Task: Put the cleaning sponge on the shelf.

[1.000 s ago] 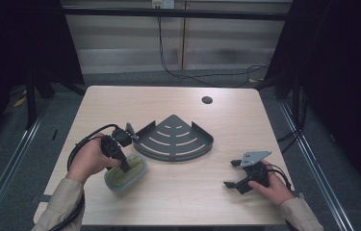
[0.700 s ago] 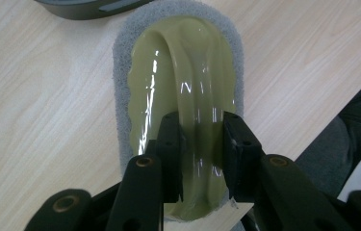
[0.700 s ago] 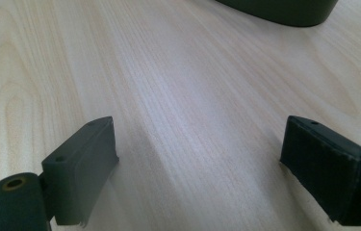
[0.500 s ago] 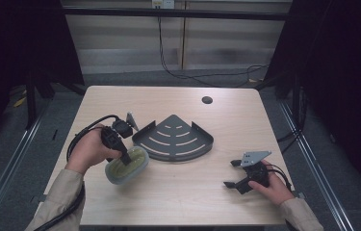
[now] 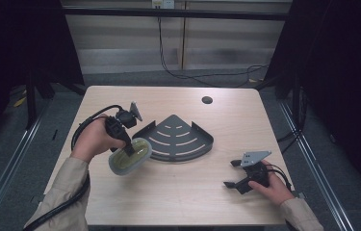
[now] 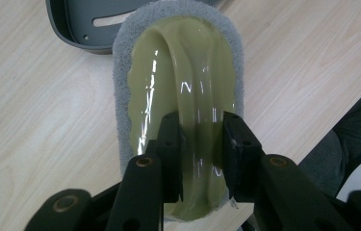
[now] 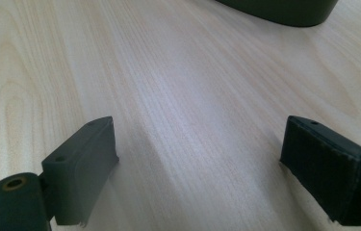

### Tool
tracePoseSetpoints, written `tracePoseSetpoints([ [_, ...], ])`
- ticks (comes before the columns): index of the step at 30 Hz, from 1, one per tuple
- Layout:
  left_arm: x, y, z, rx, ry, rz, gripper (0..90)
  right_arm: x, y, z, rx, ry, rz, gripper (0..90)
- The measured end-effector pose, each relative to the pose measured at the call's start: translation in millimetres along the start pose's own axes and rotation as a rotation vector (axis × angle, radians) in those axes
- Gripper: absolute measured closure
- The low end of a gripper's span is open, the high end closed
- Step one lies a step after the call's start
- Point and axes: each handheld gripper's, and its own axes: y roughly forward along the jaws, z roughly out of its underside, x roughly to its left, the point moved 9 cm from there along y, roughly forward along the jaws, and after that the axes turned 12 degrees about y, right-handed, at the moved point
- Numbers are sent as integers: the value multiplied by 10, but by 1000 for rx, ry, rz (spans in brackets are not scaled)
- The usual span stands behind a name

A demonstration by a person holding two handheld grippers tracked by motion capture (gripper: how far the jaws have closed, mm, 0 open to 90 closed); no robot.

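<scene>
left hand-held gripper (image 6: pixel 201 144) clamped on glossy yellow-green handle – oval grey-foam scrubber (image 6: pixel 120 67), right hand-held gripper (image 7: pixel 197 168) wide open

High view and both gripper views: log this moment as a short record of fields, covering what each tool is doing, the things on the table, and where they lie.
left tool: shut on the handle of the scrubbing pad, which looks raised off the table
scrubbing pad: oval, grey sponge rim, yellow-green glossy handle, beside the rack's left corner
right tool: open, nothing between the jaws, low over bare table
corner rack: dark grey, fan-shaped, slotted, mid-table, nothing in it
table hole: dark round spot near the far edge
</scene>
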Motion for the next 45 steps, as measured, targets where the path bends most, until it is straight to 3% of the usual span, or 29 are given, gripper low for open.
tracePoseSetpoints([
  [24, 186, -73, -281, -16, -13, -11, 714, 0, 0, 0, 0, -1, -1, 117],
  [45, 305, -16, -610, -29, -10, -13, 714, -1, 0, -1, 0, 0, 0, 117],
])
